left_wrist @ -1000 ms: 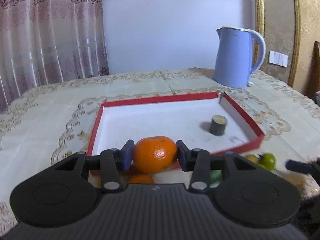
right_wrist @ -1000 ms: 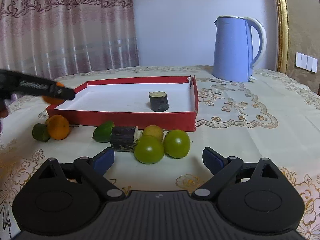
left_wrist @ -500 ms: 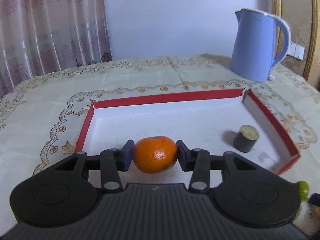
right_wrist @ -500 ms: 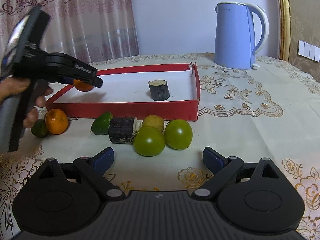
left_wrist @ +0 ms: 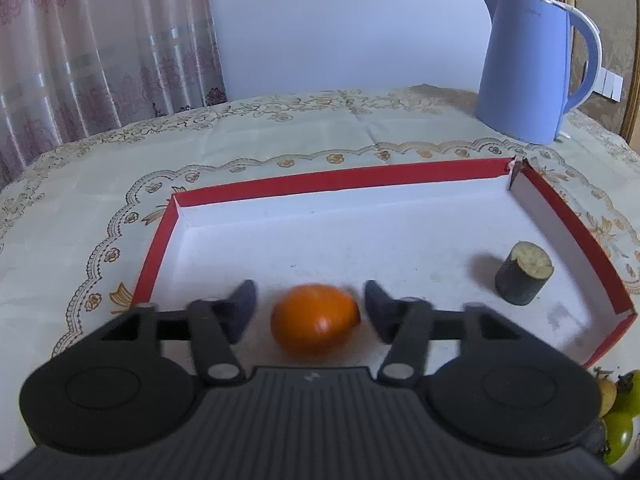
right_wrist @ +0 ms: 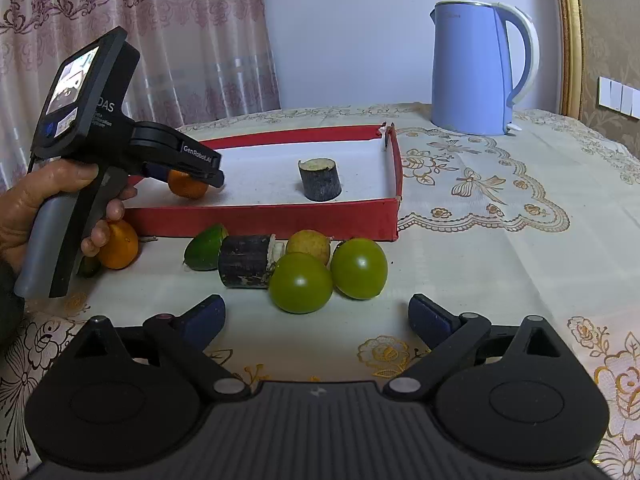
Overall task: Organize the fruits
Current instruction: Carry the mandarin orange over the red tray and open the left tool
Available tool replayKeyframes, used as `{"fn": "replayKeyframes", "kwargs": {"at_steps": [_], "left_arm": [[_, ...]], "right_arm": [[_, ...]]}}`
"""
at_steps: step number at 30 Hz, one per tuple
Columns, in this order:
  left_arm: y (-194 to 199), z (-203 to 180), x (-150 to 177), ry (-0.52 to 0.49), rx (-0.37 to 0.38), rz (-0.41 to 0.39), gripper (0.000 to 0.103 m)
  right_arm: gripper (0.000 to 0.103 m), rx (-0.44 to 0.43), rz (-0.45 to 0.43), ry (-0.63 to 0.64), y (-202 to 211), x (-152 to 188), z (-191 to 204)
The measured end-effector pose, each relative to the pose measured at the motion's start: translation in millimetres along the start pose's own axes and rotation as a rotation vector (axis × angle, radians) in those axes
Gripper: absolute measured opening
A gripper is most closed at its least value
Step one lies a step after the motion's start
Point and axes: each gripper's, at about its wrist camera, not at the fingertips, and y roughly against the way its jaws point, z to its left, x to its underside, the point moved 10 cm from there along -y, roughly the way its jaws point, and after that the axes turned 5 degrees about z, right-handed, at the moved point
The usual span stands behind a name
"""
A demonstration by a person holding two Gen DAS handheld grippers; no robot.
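Observation:
My left gripper (left_wrist: 310, 308) is open over the near left part of the red tray (left_wrist: 340, 176). An orange mandarin (left_wrist: 315, 320) sits between its fingers with gaps on both sides, blurred. In the right wrist view the mandarin (right_wrist: 187, 186) lies in the tray (right_wrist: 280, 222) under the left gripper (right_wrist: 208, 172). A dark sugarcane piece (left_wrist: 524, 279) stands in the tray's right part. My right gripper (right_wrist: 316, 316) is open and empty, near two green fruits (right_wrist: 301, 282) (right_wrist: 359, 268) on the table.
In front of the tray lie a sugarcane piece (right_wrist: 246, 260), a yellowish fruit (right_wrist: 308, 242), a small green fruit (right_wrist: 206, 246) and another mandarin (right_wrist: 120, 244). A blue kettle (right_wrist: 476, 68) stands at the back right. A curtain hangs behind the table.
My left gripper carried the mandarin over the tray, then its fingers opened and let it go. The right gripper stayed nearly still.

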Motion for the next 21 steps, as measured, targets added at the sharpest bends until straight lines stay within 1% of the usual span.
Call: {"fn": "replayKeyframes", "kwargs": {"at_steps": [1,3,5,7,9,10,11,14,16,21], "left_arm": [[0.7,-0.7,-1.0,0.000,0.005,-0.002,0.074],[4.3,-0.1,-3.0,-0.002,-0.011,-0.025,0.080],[9.4,-1.3,-3.0,-0.019,-0.021,-0.040,0.080],[21.9,-1.4,-3.7,-0.017,-0.006,-0.068,0.082],[39.8,1.1,-4.3,-0.016,0.001,-0.110,0.091],[53.5,4.3,-3.7,-0.013,0.001,-0.147,0.094],[64.1,7.4,-2.6,-0.010,-0.001,-0.173,0.099],[101.9,22.4,7.0,-0.009,-0.001,-0.250,0.101],[124.9,35.7,21.5,-0.005,-0.007,-0.286,0.103],[151.3,58.3,62.4,0.035,-0.036,-0.279,0.103]], "right_arm": [[0.099,-0.001,0.000,-0.001,-0.2,-0.2,-0.1],[0.099,-0.003,-0.002,-0.004,0.0,-0.4,-0.1],[0.099,-0.007,-0.004,-0.009,0.3,-0.6,-0.4],[0.099,-0.009,-0.005,-0.012,0.4,-0.9,-1.0],[0.099,-0.010,-0.006,-0.014,0.5,-1.0,-1.1],[0.099,-0.010,-0.006,-0.014,0.5,-1.1,-1.1],[0.099,-0.011,-0.007,-0.015,0.7,-1.2,-1.1],[0.099,-0.011,-0.008,-0.016,0.8,-1.4,-1.2],[0.099,-0.010,-0.009,-0.016,0.8,-1.4,-1.4],[0.099,-0.009,-0.008,-0.015,0.8,-1.2,-1.4]]}}
